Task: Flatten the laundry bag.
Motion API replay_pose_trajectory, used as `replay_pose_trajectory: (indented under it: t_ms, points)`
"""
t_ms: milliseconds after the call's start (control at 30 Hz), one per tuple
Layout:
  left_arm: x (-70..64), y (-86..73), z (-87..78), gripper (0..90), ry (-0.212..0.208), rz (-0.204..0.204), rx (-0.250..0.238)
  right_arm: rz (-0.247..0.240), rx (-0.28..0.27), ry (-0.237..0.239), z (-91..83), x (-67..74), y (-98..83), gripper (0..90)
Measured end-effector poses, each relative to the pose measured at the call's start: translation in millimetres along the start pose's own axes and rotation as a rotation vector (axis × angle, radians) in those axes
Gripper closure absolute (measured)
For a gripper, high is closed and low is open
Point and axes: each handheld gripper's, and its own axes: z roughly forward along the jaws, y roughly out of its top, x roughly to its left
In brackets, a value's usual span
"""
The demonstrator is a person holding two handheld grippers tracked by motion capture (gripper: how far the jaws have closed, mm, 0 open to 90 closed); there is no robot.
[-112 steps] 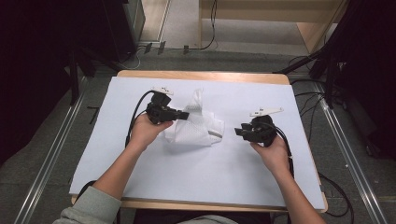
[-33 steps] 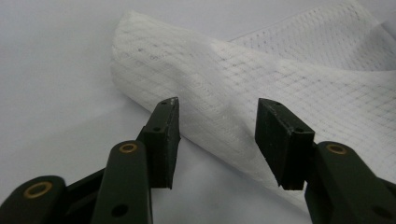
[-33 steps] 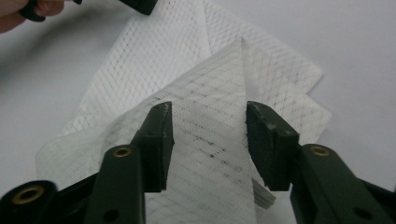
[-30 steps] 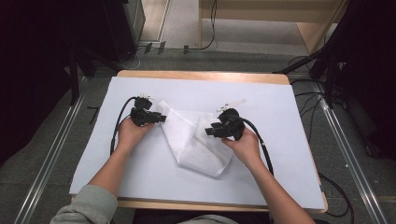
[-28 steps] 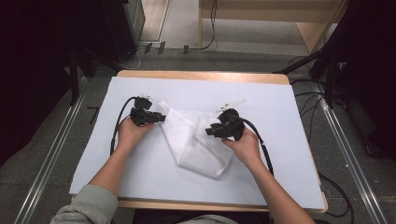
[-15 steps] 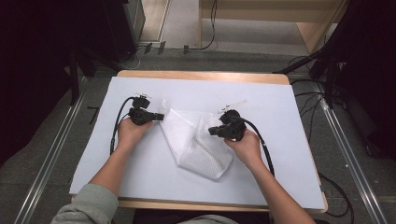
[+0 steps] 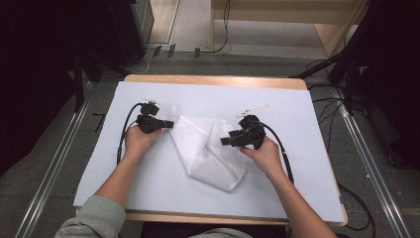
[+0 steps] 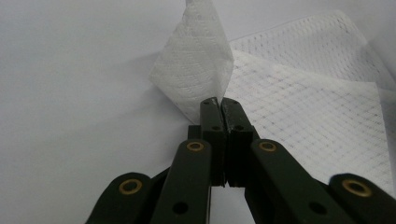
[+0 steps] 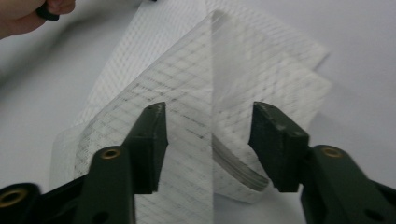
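While the left tool (image 8: 218,103) pinches the mesh cloth (image 7: 210,151), the right tool (image 9: 208,123) has just opened.

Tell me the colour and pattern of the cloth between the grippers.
The cloth is white, with a fine grid-like mesh weave; the right gripper view shows it best.

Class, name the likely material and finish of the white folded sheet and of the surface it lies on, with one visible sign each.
White folded sheet: probably thin nonwoven or mesh fabric, matte, slightly see-through; a fine grid pattern shows. Table cover: smooth, matte pale sheet, perhaps paper or plastic; the wooden table edge shows beyond it.
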Motion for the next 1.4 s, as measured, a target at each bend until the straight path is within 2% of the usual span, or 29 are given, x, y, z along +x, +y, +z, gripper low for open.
replay_pose_trajectory:
  t_ms: [67, 100, 133, 167, 200, 233, 267, 400, 433, 467, 500, 600, 667, 733, 800, 867, 900, 1000, 1033, 1067, 1100, 1133, 1167, 1200, 1300, 1400]
  points:
    - [0.1, 0.0, 0.1, 89.9, 0.000, 0.000, 0.001, -0.005, 0.011, 0.003, 2.8, -0.5, -0.7, 44.4]
    - [0.2, 0.0, 0.2, 89.8, 0.000, 0.001, 0.001, -0.008, 0.020, 0.021, 5.7, -0.8, -1.5, 49.5]
    - [0.4, 0.0, 0.1, 89.8, 0.001, 0.003, 0.002, 0.000, 0.039, 0.034, 7.4, 0.1, -2.0, 56.5]
    - [0.4, 0.0, 0.2, 89.8, 0.001, 0.002, 0.002, -0.007, 0.066, 0.055, 10.6, 2.7, -3.1, 72.4]
    - [0.4, 0.0, 0.3, 89.8, 0.001, 0.002, 0.001, -0.024, 0.081, 0.057, 12.5, 4.6, -3.8, 80.8]
    - [0.4, 0.0, 0.3, 89.8, 0.001, 0.002, 0.001, -0.024, 0.081, 0.057, 12.5, 4.6, -3.8, 80.8]
    - [0.3, 0.1, 0.2, 89.8, 0.001, 0.002, 0.001, -0.047, 0.103, 0.044, 15.1, 9.2, -4.7, 90.0]
    - [0.2, 0.3, -0.4, 89.8, 0.007, 0.002, -0.004, -0.083, 0.105, 0.019, 16.3, 14.3, -4.2, 90.0]
    - [1.3, 0.9, -3.0, 89.9, 0.009, -0.013, -0.029, -0.094, 0.097, 0.002, 13.5, 16.4, -3.0, 90.0]
    - [1.3, 0.9, -3.0, 90.0, 0.009, -0.013, -0.029, -0.094, 0.097, 0.002, 13.5, 16.4, -3.0, 90.0]
    - [2.0, 1.5, -5.4, 90.0, 0.012, -0.021, -0.046, -0.099, 0.084, -0.018, 9.0, 17.0, -0.5, 90.0]
    - [3.9, 2.3, -9.9, 90.0, -0.012, -0.048, -0.072, -0.108, 0.053, -0.031, 5.4, 18.1, 4.0, 90.0]
    - [1.7, 3.1, -10.3, 90.0, -0.017, -0.053, -0.079, -0.098, 0.014, -0.023, 3.6, 20.9, 15.2, 90.0]
    - [0.9, 3.8, -11.5, 90.0, -0.025, -0.057, -0.090, -0.099, 0.010, -0.024, 4.6, 21.9, 19.4, 90.0]
    - [-0.7, 5.1, -12.8, 90.0, -0.033, -0.055, -0.100, -0.114, -0.001, -0.032, 11.7, 28.9, 39.6, 90.0]
    - [-0.4, 5.0, -12.2, 90.0, -0.038, -0.056, -0.100, -0.121, 0.000, -0.034, 15.7, 30.5, 46.1, 90.0]
    - [0.1, 4.9, -11.4, 90.0, -0.036, -0.057, -0.093, -0.122, 0.003, -0.036, 24.7, 35.0, 57.5, 90.0]
    - [1.9, 4.5, -10.1, 90.0, -0.037, -0.064, -0.091, -0.130, 0.005, -0.041, 37.2, 38.1, 64.6, 90.0]
    - [3.7, 4.6, -10.2, 90.0, -0.032, -0.063, -0.088, -0.115, 0.042, -0.039, 51.9, 39.2, 66.5, 90.0]
    - [3.7, 4.6, -10.2, 90.0, -0.032, -0.063, -0.088, -0.116, 0.064, -0.042, 58.3, 39.6, 65.5, 90.0]
    - [5.0, 4.9, -10.3, 90.0, -0.032, -0.065, -0.086, -0.116, 0.064, -0.042, 58.3, 39.6, 65.5, 90.0]
    - [6.6, 5.4, -10.3, 90.0, -0.030, -0.067, -0.089, -0.113, 0.090, -0.044, 63.6, 40.1, 63.8, 90.0]
    - [8.4, 5.8, -10.7, 90.0, -0.026, -0.074, -0.094, -0.113, 0.117, -0.045, 67.4, 40.2, 61.4, 90.0]
    - [9.8, 6.0, -10.8, 90.0, -0.024, -0.078, -0.097, -0.123, 0.168, -0.054, 70.1, 41.1, 55.8, 90.0]
    - [15.2, 6.1, -10.7, 90.0, -0.019, -0.091, -0.100, -0.130, 0.184, -0.057, 67.8, 41.2, 50.1, 90.0]
    - [20.5, 5.4, -11.6, 90.0, -0.015, -0.117, -0.102, -0.107, 0.179, -0.039, 57.1, 39.9, 35.4, 90.0]
